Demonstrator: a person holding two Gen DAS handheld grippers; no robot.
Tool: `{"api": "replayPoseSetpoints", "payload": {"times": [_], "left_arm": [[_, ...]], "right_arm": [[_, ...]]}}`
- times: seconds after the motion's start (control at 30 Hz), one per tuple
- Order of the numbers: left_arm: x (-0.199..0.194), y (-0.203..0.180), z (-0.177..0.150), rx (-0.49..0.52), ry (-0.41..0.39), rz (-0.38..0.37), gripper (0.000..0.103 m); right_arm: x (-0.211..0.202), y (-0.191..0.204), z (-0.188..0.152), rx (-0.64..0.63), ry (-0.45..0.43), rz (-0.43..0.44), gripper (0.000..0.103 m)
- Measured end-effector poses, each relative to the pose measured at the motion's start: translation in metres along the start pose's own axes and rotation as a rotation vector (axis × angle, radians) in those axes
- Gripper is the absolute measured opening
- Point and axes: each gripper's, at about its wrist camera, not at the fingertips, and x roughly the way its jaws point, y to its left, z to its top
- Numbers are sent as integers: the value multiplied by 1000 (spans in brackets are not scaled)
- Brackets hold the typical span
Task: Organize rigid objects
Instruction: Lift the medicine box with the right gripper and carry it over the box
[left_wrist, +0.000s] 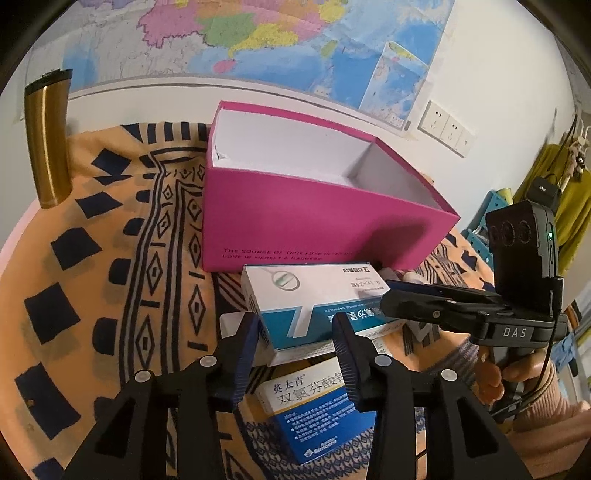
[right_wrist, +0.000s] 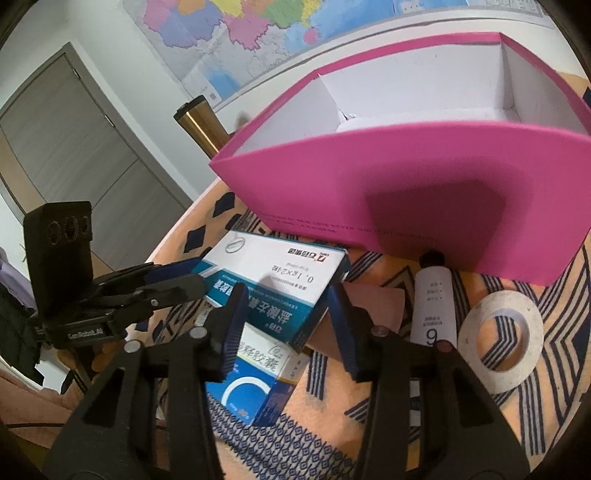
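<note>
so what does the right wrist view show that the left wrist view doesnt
Only the right wrist view shows the roll of white tape, the white tube beside it, and the grey door.

Only the left wrist view shows the wall sockets, the yellow clothing hanging at right, and the box printed Simcare.

Both show the open pink box, the teal and white medicine box in front of it, the gold tumbler, the wall map and the patterned orange cloth.
</note>
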Motion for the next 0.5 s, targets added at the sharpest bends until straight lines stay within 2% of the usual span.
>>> {"api": "replayPoseSetpoints", "payload": {"times": [0.27,0.5], "left_arm": [[-13,-7,8,29,-36,-5,41],[-28,-12,19,50,-80,-57,41]], "right_arm": [[-12,10,3,-34,-27,-14,48],[-27,20,9,-57,-60,-45,48]]}}
